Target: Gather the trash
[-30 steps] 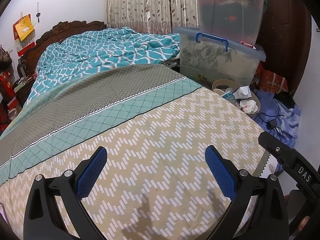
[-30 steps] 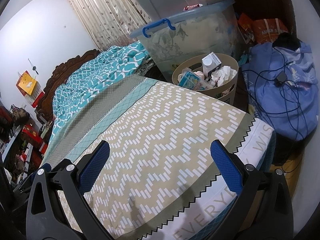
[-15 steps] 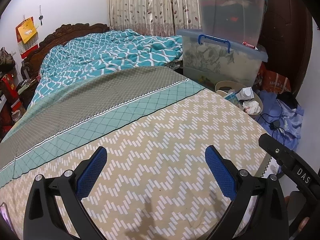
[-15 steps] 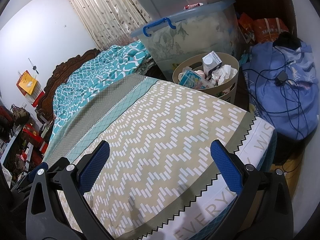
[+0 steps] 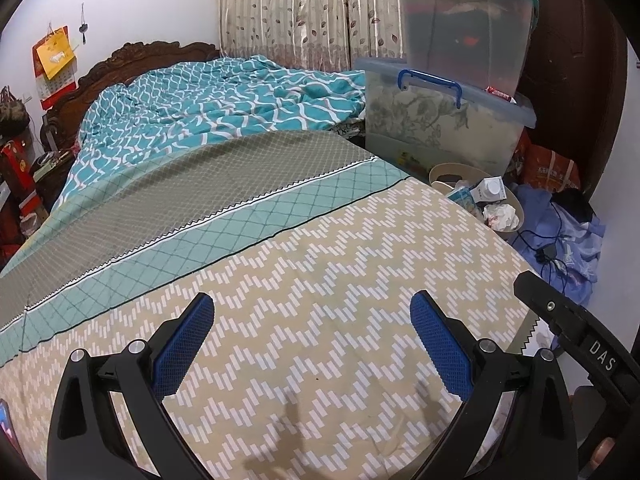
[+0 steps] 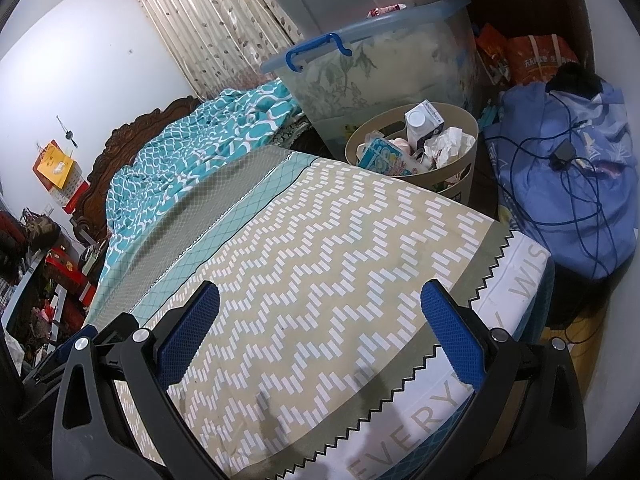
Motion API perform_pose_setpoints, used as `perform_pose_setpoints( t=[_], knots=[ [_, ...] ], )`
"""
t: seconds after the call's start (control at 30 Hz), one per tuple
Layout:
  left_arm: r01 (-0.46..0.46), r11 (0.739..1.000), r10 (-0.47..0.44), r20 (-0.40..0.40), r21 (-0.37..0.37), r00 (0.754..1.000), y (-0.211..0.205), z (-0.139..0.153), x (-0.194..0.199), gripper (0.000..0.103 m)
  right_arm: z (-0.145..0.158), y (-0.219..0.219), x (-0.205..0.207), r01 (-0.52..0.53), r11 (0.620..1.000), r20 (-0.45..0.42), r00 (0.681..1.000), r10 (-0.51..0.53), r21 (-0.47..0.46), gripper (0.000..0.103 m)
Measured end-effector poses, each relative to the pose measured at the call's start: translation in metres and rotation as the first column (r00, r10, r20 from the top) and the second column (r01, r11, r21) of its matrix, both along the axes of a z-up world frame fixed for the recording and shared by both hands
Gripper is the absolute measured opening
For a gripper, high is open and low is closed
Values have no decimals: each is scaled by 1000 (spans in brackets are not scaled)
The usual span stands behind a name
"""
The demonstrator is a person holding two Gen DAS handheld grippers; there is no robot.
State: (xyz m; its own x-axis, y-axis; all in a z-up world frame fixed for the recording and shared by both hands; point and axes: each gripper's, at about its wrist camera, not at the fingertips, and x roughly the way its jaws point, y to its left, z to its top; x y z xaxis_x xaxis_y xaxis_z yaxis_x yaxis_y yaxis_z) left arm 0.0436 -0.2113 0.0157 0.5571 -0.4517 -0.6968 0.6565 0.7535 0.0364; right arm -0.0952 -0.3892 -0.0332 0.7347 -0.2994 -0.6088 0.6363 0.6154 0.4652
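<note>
A beige waste basket point(image 6: 460, 178) stands on the floor beside the bed; it also shows in the left wrist view point(image 5: 514, 232). It holds a white carton point(image 6: 422, 122), crumpled paper point(image 6: 448, 144) and a blue-and-white packet point(image 6: 386, 158). My left gripper point(image 5: 310, 340) is open and empty above the zigzag bedspread point(image 5: 320, 280). My right gripper point(image 6: 320, 332) is open and empty above the foot of the bed. Part of the right gripper's black body point(image 5: 580, 336) shows at the right of the left wrist view.
Two stacked clear storage boxes point(image 6: 380, 60) stand behind the basket. A blue cloth bundle with black cables point(image 6: 568, 184) lies on the floor to the right. A teal quilt point(image 5: 224, 100) covers the head of the bed. Cluttered shelves point(image 6: 40, 280) are at far left.
Both grippers have drifted slightly back and up over the bed, so the left view shows more of the headboard. Both stay open and empty.
</note>
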Motion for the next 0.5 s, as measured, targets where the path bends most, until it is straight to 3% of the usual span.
perform_pose_setpoints(
  t=[0.5],
  knots=[
    [-10,1000,9,42,26,999,0,4,-6,95,-2,1,0,-1,1000,-1,1000,1,2,100]
  ],
)
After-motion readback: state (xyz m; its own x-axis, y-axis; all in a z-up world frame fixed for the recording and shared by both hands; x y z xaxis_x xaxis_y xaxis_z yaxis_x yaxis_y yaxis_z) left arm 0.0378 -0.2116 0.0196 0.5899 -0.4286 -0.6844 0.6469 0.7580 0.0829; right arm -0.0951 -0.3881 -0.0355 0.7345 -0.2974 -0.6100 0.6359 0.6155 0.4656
